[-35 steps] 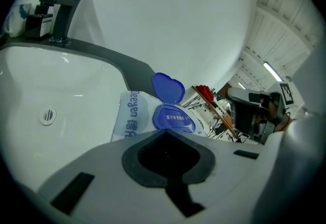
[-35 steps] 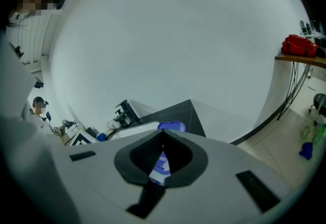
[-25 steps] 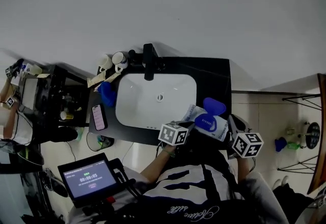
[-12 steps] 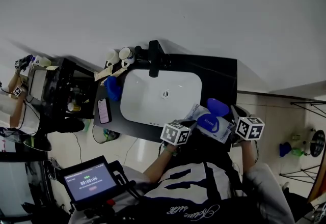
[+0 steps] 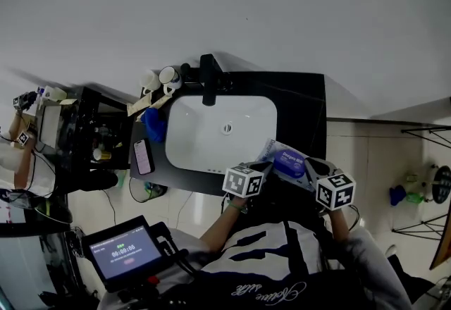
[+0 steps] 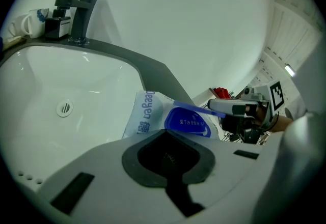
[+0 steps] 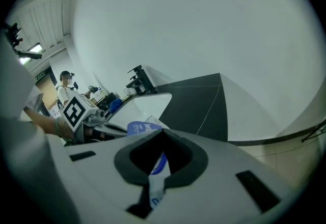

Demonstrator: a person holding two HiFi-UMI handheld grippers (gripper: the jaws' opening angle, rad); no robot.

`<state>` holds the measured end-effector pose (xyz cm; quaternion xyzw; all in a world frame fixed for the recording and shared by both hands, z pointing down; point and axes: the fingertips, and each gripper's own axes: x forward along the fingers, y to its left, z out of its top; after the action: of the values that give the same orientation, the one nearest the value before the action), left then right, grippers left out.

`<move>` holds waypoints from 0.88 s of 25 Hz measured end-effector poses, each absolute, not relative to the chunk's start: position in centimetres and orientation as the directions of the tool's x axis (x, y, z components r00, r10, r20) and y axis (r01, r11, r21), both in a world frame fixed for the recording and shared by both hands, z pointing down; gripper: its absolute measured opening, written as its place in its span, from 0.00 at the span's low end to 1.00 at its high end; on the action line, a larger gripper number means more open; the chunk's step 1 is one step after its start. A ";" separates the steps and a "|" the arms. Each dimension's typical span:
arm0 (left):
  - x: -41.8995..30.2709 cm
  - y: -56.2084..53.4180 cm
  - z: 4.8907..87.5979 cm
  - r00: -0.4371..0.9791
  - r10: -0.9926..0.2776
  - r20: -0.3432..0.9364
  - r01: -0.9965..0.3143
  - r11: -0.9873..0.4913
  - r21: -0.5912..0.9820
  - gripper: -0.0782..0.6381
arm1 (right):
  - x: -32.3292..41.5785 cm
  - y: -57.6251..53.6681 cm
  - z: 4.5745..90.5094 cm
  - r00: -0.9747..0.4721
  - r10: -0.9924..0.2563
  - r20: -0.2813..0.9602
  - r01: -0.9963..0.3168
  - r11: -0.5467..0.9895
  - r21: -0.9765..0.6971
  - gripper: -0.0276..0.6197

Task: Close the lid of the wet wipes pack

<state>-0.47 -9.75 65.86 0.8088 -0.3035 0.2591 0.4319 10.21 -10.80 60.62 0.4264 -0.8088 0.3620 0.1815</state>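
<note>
The wet wipes pack [image 5: 285, 159] is white with a blue oval lid and sits at the front right of the black counter [image 5: 310, 101], beside the white basin [image 5: 211, 143]. My left gripper [image 5: 262, 169] is shut at the pack's near left edge, which goes out of sight behind its jaws [image 6: 168, 139]. In the left gripper view the blue lid [image 6: 191, 122] lies low over the pack [image 6: 147, 113], a thin blue flap edge just above it. My right gripper [image 5: 312, 171] is shut on the pack's right end, with white and blue material in its jaw slot [image 7: 159, 164].
A black faucet [image 5: 208, 79] and two mugs [image 5: 163, 79] stand behind the basin. A blue cloth [image 5: 153, 125] and a phone [image 5: 142, 157] lie on the counter's left. A tablet with a timer [image 5: 123, 252] is at the lower left. Another person [image 5: 14, 146] stands far left.
The blue lid, raised open a second ago, has come down flat onto the pack. The right gripper has moved left and down toward the pack.
</note>
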 end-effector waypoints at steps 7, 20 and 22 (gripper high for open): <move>-0.2 -9.6 65.7 0.716 -0.265 0.646 -0.687 -0.434 0.583 0.11 | 7.5 -7.7 62.9 -0.593 -0.480 0.647 -0.802 0.419 -0.425 0.04; 1.1 -8.3 65.8 0.772 -0.213 0.599 -0.613 -0.499 0.613 0.11 | 7.9 -6.8 64.8 -0.471 -0.508 0.721 -0.862 0.438 -0.255 0.04; 1.4 -7.9 65.9 0.773 -0.201 0.601 -0.604 -0.520 0.604 0.11 | 8.1 -6.6 64.7 -0.445 -0.536 0.717 -0.880 0.412 -0.238 0.04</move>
<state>1.41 -7.95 65.85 0.8391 -0.2399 0.2361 0.4273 8.07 -6.60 64.75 0.4467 -0.7925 0.3076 0.2789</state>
